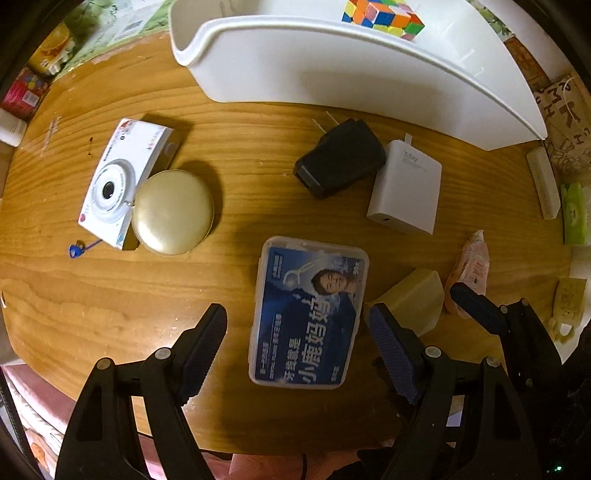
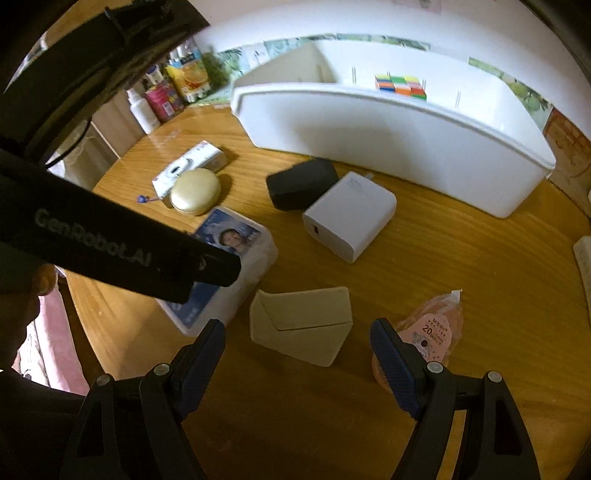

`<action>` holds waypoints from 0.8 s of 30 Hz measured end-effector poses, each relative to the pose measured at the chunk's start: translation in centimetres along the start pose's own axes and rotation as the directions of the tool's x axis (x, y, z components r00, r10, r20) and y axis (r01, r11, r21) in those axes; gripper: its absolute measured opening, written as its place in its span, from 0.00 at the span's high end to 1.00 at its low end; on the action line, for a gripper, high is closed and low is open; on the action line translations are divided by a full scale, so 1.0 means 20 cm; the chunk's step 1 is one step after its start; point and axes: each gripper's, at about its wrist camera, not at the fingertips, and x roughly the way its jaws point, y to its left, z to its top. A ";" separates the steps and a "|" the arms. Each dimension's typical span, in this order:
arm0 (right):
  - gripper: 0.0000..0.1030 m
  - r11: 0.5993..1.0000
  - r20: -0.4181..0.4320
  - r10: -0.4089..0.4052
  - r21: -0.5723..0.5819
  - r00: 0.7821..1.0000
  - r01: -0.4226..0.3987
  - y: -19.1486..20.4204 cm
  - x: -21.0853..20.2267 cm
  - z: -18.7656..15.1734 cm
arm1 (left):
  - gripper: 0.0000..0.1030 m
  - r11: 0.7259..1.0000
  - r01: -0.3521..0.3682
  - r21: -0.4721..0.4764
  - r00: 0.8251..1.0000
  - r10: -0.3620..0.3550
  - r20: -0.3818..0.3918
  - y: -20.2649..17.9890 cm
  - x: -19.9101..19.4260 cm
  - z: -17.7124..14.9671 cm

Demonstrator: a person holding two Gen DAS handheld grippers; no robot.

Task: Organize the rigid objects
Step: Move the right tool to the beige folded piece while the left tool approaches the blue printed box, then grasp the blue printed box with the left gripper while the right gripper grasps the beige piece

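Below the long white plastic bin (image 1: pixel 332 74), seen from the left wrist, a clear flat plastic box with a blue printed label (image 1: pixel 308 314) lies on the round wooden table (image 1: pixel 110 295), and the left gripper (image 1: pixel 299 347) hangs straight over it, its jaws spread and clear of both long edges, grasping nothing. Nearer the bin sit a black plug adapter (image 1: pixel 340 158) touching a white square charger (image 1: pixel 406 188); away to the bin's left end lie a white toy camera (image 1: pixel 118 184) and a round gold compact (image 1: pixel 171 212), touching. One multicoloured puzzle cube (image 1: pixel 384 16) is already inside the bin. From the right wrist, the right gripper (image 2: pixel 297 365) tilts down toward a cream folded wedge-shaped stand (image 2: pixel 301 325), which lies between its released fingers (image 2: pixel 391 362), farther from the bin than the charger; a pink sachet (image 2: pixel 436 328) rests just beside the right-hand finger. This looks like the reach-in before a pick, with most items not yet sorted. Next, each gripper likely needs to drop lower, square up across its object's narrow side and close, the right one keeping clear of the sachet.
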 end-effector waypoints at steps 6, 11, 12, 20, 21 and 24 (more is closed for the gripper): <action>0.21 1.000 -0.028 -0.005 0.006 1.000 0.005 0.00 0.05 0.02 | 0.25 1.000 -0.005 0.013 0.999 0.005 -0.041 -0.05 0.05 0.06; 0.26 1.000 -0.052 -0.009 0.019 0.999 0.010 -0.01 0.08 0.04 | 0.35 1.000 0.023 -0.002 0.995 -0.023 -0.097 -0.07 0.11 0.12; 0.27 1.000 -0.058 -0.011 0.020 0.998 0.012 -0.01 0.09 0.05 | 0.35 1.000 0.024 -0.004 0.995 -0.024 -0.101 -0.07 0.11 0.12; 0.34 1.000 -0.068 -0.021 0.013 0.997 0.022 0.00 0.11 0.06 | 0.35 0.999 0.036 -0.010 0.993 -0.037 -0.112 -0.07 0.11 0.14; 0.36 1.000 -0.067 -0.021 0.010 0.998 0.022 0.00 0.11 0.07 | 0.36 0.999 0.039 -0.012 0.993 -0.040 -0.112 -0.07 0.11 0.14; 0.38 1.000 -0.068 -0.026 0.003 0.997 0.026 0.00 0.11 0.07 | 0.36 0.999 0.049 -0.024 0.993 -0.051 -0.111 -0.05 0.11 0.12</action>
